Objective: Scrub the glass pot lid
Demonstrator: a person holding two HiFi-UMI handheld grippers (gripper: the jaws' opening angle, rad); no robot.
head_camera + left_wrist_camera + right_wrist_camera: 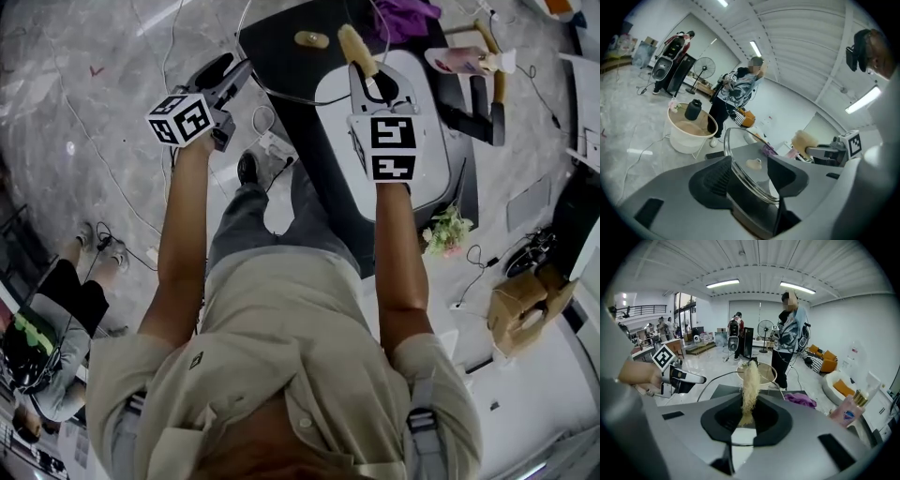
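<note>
The glass pot lid [746, 161] stands on edge between the jaws of my left gripper [750, 177]. Those jaws are wide open; the right pad [787, 176] is clear of the glass, and the rim runs close along the left pad [717, 178]. In the head view the left gripper [239, 75] points at the black table and the lid's rim [291, 97] arcs toward my right gripper [370, 80]. That gripper [750, 416] is shut on a tan sponge [750, 387], which sticks up past its tips just behind the lid's rim [717, 378]. The sponge [356, 45] hangs over the table.
A white basin [427, 164] lies on the black table [281, 37], with a purple cloth [408, 14], a pink bottle [846, 411] and a small tan object [311, 39] nearby. A person [790, 343] stands beyond the table. A white tub [689, 131] and cables are on the floor.
</note>
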